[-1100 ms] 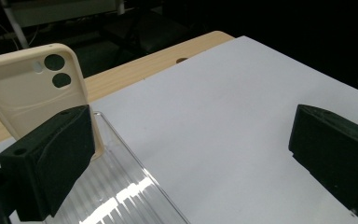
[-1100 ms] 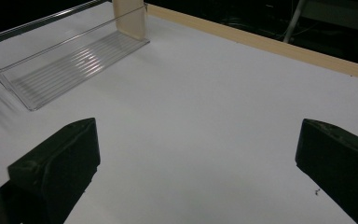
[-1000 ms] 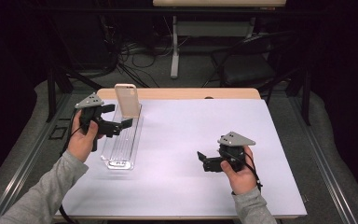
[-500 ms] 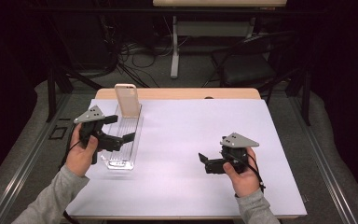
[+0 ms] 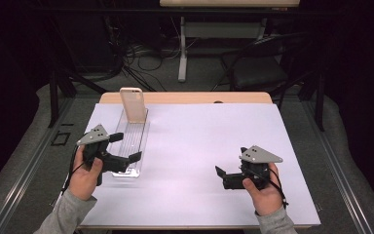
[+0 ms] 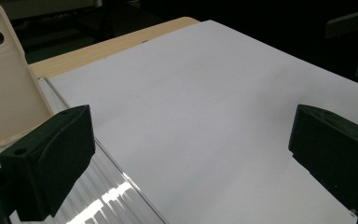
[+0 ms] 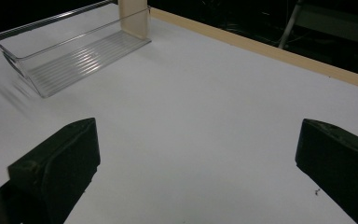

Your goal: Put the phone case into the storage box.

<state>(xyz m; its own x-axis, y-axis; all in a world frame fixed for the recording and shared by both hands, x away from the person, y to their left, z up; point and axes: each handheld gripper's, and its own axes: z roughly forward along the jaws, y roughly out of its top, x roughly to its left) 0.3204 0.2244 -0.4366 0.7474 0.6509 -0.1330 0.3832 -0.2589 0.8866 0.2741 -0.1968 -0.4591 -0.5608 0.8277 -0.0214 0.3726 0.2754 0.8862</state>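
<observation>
Desk (image 5: 199, 146), white-covered, wooden strip showing at the far edge. Along its left edge we note a clear plastic tray (image 5: 132, 141), long and ribbed; a cream phone case (image 5: 132, 104) stands upright at the tray's far end, leaning on the wall. Left gripper (image 5: 129, 161) sits at the tray's near end, jaws wide, holding nothing. Right gripper (image 5: 220, 175) rests near the front right, jaws wide, empty. We judge the case light, flexible, slightly grippy; best pinched across its thin side edges, near the top.
</observation>
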